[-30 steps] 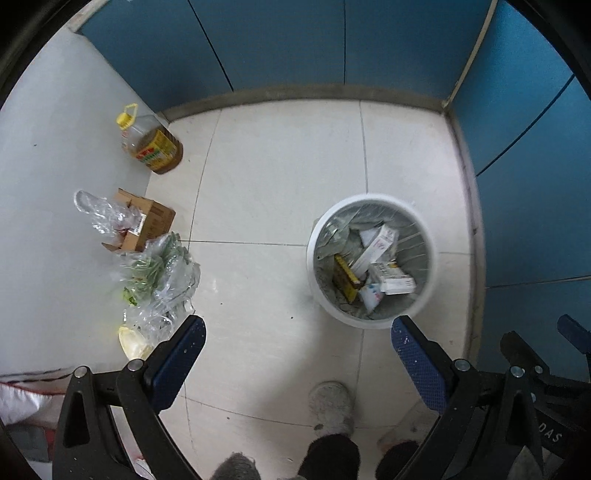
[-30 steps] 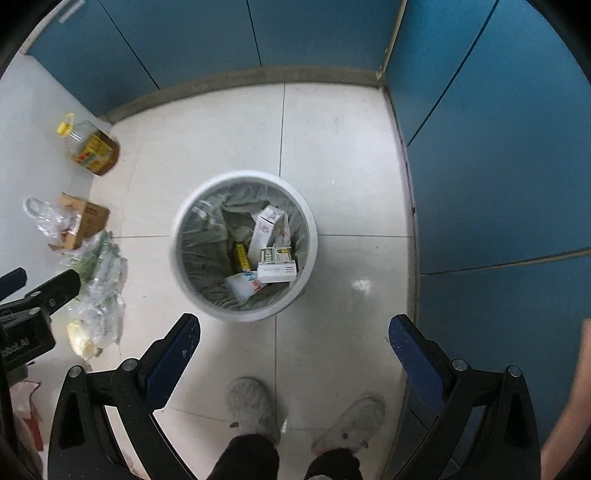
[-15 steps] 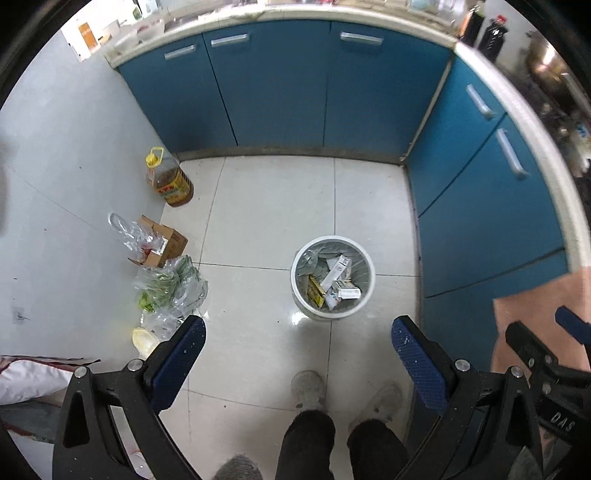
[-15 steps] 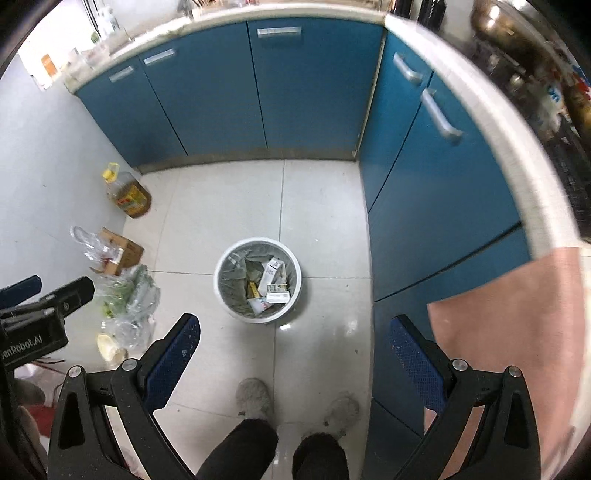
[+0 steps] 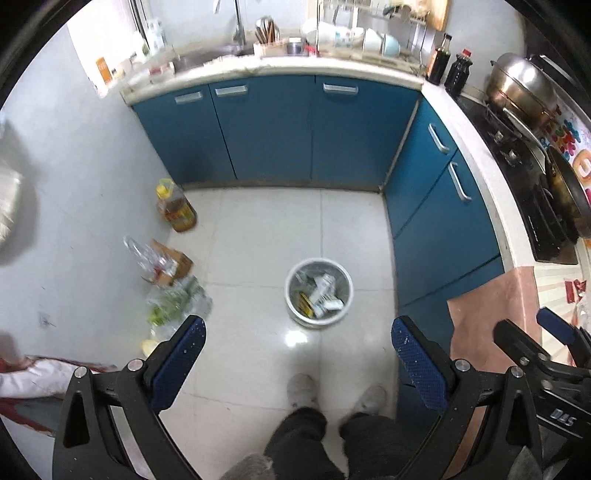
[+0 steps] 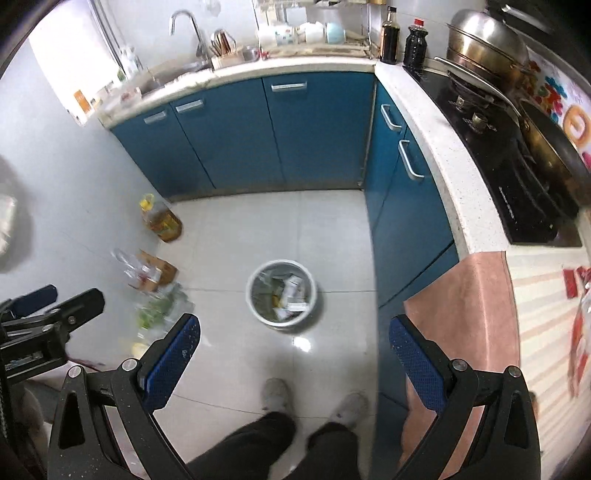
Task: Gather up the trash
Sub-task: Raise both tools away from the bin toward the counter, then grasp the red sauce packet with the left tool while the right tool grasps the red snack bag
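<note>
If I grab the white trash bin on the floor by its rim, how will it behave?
The trash bin looks like thin plastic, so its rim would probably flex under a pinch. It holds only cartons and paper over a loose liner, so it is likely light. Being round on glossy tile, it would probably slide rather than tip if pushed.

A home kitchen: blue cabinets [image 5: 273,129], sink tap [image 6: 186,27], gas stove [image 6: 506,147].

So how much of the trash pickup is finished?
Done: the bin on the floor already holds cartons and wrappers. In hand: nothing, since the left tool and right tool are both open and empty. Left: red wrappers lie on the striped counter.
</note>
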The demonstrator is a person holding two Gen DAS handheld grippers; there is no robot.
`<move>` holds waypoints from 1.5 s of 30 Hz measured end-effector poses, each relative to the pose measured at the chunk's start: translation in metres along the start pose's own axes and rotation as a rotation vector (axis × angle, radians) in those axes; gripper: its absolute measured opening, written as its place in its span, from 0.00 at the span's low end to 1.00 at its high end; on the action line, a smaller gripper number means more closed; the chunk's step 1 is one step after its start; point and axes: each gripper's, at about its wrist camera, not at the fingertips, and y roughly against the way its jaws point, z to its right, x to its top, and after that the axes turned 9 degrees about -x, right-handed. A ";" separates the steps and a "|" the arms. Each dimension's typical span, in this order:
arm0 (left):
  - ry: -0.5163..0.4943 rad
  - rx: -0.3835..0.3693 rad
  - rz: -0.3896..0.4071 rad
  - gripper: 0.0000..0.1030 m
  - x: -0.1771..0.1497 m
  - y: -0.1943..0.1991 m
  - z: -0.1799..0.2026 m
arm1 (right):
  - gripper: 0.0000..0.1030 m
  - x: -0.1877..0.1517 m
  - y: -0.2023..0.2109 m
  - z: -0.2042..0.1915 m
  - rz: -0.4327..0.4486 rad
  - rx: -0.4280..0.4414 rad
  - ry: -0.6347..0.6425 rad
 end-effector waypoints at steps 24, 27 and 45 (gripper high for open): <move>-0.660 -0.083 -0.065 1.00 -0.002 -0.084 0.472 | 0.90 -0.244 0.014 0.567 -0.084 -0.156 -1.436; -0.743 -0.061 -0.092 1.00 -0.017 -0.105 0.510 | 0.75 -0.270 -0.013 0.590 -0.093 -0.057 -1.551; -0.970 -0.092 -0.204 1.00 -0.037 -0.185 0.607 | 0.01 -0.359 0.026 0.568 -0.014 -0.257 -1.667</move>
